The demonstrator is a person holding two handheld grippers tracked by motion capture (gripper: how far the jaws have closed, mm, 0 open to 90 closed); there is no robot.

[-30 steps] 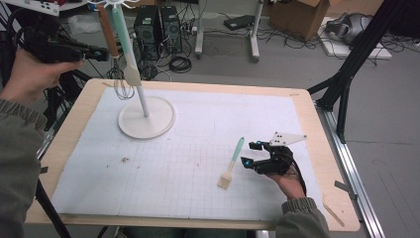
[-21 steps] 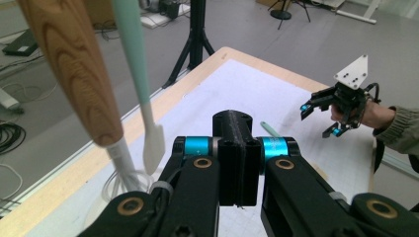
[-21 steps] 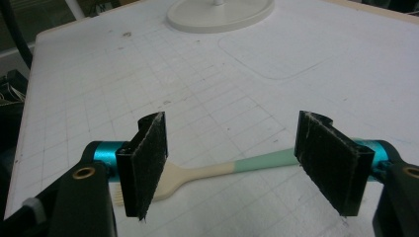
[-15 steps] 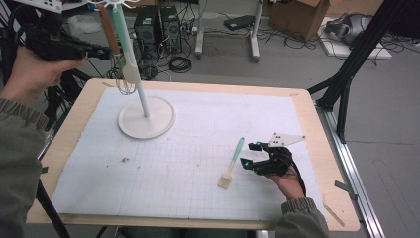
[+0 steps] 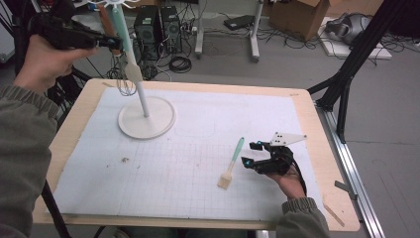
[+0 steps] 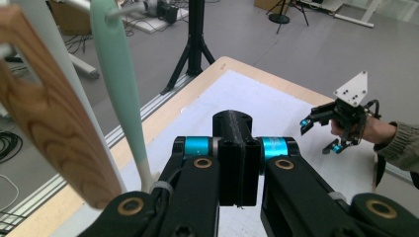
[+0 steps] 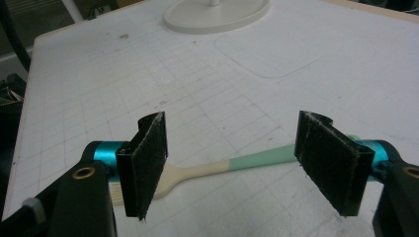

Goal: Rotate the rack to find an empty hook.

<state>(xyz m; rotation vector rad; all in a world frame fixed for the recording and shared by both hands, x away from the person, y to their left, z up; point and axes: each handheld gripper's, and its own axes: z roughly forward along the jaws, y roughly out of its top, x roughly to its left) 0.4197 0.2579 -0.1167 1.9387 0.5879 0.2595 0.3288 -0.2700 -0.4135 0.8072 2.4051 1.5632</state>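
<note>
A: Brush on the white mat, is the right gripper holding it?

B: No. That gripper's two black jaws are spread wide. In the right gripper view the brush lies flat on the mat between them, a bit past the pads, and they do not touch it.

A: What does the brush look like?

B: It has a green handle, a cream middle and pale bristles. It lies near the front right of the table, just beside the gripper.

A: And the left gripper?

B: It is up high at the back left, off the table's corner. Its jaws are pressed together. I cannot see anything pinched in them.

A: What is next to it?

B: A white stand with a round foot on the mat. A green and cream spoon hangs from the top, right at the gripper's tip. A wire whisk hangs lower down. In the left gripper view a wooden tool hangs beside the green spoon.

A: Are the two grippers close?

B: No, well apart.
</note>
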